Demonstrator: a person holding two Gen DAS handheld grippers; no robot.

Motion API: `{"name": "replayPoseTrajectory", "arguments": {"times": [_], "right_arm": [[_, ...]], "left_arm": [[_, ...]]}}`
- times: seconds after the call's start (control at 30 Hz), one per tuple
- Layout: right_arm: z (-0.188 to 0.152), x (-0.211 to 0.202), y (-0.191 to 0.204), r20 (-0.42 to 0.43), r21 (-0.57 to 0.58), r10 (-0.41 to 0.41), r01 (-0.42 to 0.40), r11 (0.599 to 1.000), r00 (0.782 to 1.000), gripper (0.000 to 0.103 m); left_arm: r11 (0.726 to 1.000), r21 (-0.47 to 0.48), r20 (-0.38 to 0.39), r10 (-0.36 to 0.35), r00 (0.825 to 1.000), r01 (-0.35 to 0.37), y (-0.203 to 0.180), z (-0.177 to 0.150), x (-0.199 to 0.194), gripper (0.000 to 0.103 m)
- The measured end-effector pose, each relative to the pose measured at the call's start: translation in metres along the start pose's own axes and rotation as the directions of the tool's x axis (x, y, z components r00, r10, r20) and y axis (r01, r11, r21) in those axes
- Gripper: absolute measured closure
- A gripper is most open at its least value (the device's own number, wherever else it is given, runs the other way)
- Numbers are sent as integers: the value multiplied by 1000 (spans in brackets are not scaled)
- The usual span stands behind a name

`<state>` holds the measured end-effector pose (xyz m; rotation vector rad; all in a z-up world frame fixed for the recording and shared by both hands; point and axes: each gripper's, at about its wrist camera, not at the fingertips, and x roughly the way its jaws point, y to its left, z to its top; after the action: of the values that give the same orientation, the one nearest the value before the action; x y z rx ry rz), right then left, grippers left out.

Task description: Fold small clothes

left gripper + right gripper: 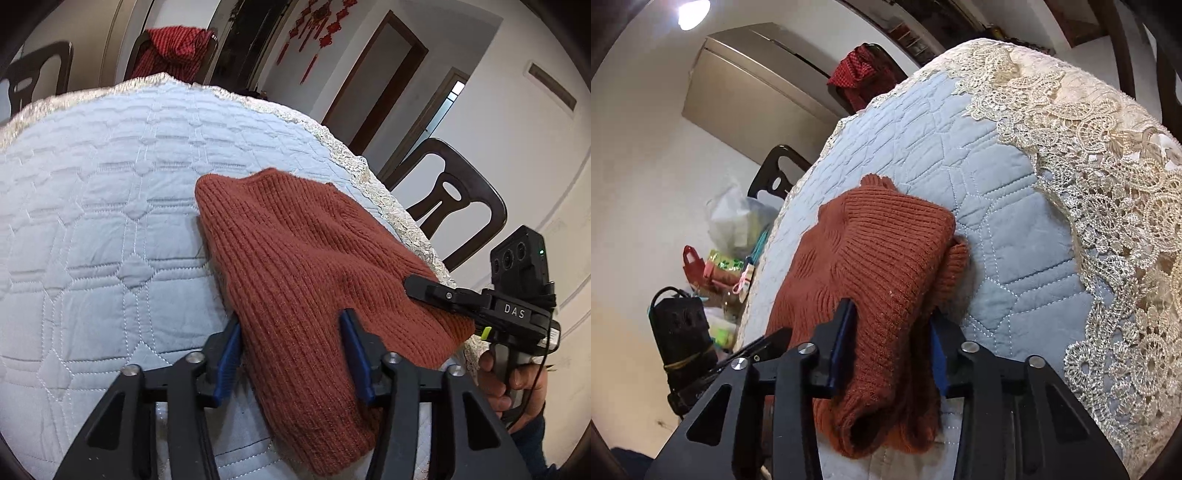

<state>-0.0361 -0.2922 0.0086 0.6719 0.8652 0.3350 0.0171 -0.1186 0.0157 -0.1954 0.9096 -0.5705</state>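
The rust-red knitted sweater (303, 258) lies on the table (92, 221), right under and ahead of both tools. The left tool (291, 347) stands wide, its two blue pads straddling the near part of the garment, one pad at the sweater's left edge, the other pressed into the knit further right. The right tool (892, 343) also stands fairly wide, with a thick folded bundle of the sweater between its fingers; whether they press it I cannot tell. From the left wrist view, the right tool reaches in from the right, its tip resting on the knit. The sweater is ribbed, folded over into a bulky shape, with a rolled open end nearest the right tool. A quilted pale blue cloth (997, 206) with cream lace trim (1108, 206) covers the table.
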Motion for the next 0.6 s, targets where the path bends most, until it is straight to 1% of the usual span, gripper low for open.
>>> {"name": "replayPoseTrajectory", "arguments": {"times": [0.03, 0.13, 0.17, 0.2, 0.37, 0.6], "right_arm": [[-1, 0, 4, 6, -7, -4, 4, 1000, 1000, 71], [-2, -6, 12, 25, -29, -8, 8, 1000, 1000, 72], [-2, -7, 13, 31, -32, -5, 6, 999, 999, 73], [-2, -10, 17, 39, -39, 1, 0, 999, 999, 73], [-4, -14, 39, 53, -102, 18, -12, 995, 998, 73], [-2, -4, 64, 57, -154, 46, -36, 987, 997, 73]], "left_arm": [[1000, 14, 5, 10, 1000, -10, -3, 0, -2, 57], [999, 44, 20, 31, 999, -32, -7, 1, -8, 63], [998, 50, 23, 33, 999, -34, -8, 2, -10, 63], [998, 55, 52, 35, 998, -37, -9, 2, -13, 64], [996, 80, 90, 42, 995, -49, -11, 3, -29, 65], [994, 72, 135, 67, 989, -77, 3, 7, -50, 65]]}}
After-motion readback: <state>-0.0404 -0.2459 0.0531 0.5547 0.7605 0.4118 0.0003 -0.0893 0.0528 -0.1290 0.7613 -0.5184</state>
